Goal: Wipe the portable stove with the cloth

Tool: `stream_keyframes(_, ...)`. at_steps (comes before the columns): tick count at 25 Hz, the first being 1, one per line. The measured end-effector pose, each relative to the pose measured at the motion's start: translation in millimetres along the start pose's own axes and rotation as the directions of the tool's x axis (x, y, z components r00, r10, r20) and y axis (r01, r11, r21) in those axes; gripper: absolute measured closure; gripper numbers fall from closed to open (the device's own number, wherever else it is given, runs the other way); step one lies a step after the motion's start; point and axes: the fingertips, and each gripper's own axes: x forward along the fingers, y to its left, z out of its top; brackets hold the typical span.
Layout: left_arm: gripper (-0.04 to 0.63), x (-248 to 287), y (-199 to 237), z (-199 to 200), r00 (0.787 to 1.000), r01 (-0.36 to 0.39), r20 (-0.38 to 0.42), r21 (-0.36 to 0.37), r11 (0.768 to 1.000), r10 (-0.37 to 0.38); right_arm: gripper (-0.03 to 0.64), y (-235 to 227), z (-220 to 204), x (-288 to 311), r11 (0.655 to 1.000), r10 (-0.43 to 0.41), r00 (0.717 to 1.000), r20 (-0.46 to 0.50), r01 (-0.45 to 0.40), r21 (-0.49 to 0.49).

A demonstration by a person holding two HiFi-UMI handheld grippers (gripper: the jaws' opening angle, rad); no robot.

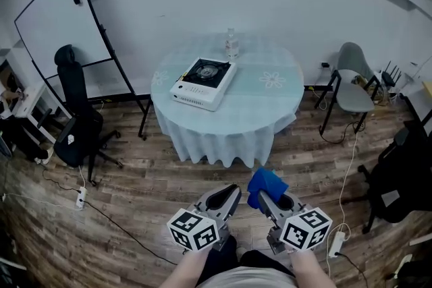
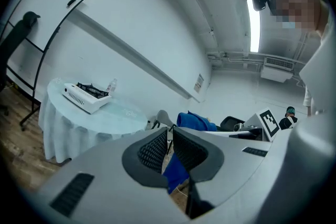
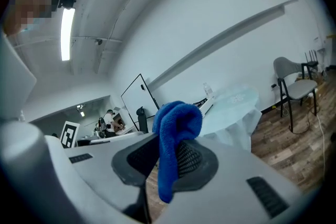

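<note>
Clamped on a fold of the cloth (image 1: 266, 183) with the right gripper (image 1: 268, 197); bunched into a wad above the tips, with a tail hanging below. Probably held that way for a padded face to press on the metal.

Nothing carried in the left gripper (image 1: 227, 197); drawn nearly together on empty air. Likely left free for steadying the stove body during strokes.

Both held low, well short of the table (image 1: 270, 101), on its near side. No contact yet, so approach first, wipe after.

On the table:
- portable stove (image 1: 203, 82) left of centre, skewed, close to the left-front edge
- clear bottle (image 1: 231, 45) at the far edge, just behind the stove. Worth minding on strokes toward the far side.

Around the table:
- whiteboard (image 1: 61, 20) to the left
- black office chair (image 1: 77, 118) left-front
- grey chair (image 1: 352, 81) to the right
- cables (image 1: 347, 165) and a power strip (image 1: 80, 197) on the floor at either side

Open floor straight ahead to the near edge, nothing blocking. Possible snag on the low-hanging tablecloth (image 1: 216, 138) at the rim.
</note>
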Motion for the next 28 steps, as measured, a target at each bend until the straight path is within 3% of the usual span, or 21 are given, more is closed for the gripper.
stream_keyframes(2, 0.546, 9.5, 7.2, 0.3, 1.000, -0.005, -0.011, 0.009, 1.000, 0.006, 0.539, -8.2, 2.4, 6.1, 1.000, 0.001, 1.000, 0.011, -0.001, 0.028)
stream_keyframes(6, 0.546, 28.6, 32.6, 14.2, 1.000, -0.012, -0.019, 0.057, 0.998, 0.013, 0.538, -27.7, 11.0, 33.1, 1.000, -0.028, 1.000, 0.013, 0.028, -0.005)
stream_keyframes(13, 0.546, 74.7, 113.5, 69.4, 1.000, -0.004, 0.010, 0.076, 0.997, 0.003, 0.538, -66.5, 39.0, 123.1, 0.997, -0.055, 0.998, -0.005, 0.055, -0.047)
stream_keyframes(20, 0.546, 128.5, 193.9, 126.1, 0.998, 0.053, -0.021, 0.092, 0.994, -0.051, 0.538, -96.8, 87.6, 221.1, 0.993, -0.100, 0.995, 0.016, 0.101, -0.054)
stream_keyframes(28, 0.546, 181.3, 252.2, 160.3, 0.990, 0.131, -0.065, 0.088, 0.988, -0.125, 0.538, -133.4, 126.1, 295.9, 0.984, -0.172, 0.984, 0.052, 0.174, -0.026)
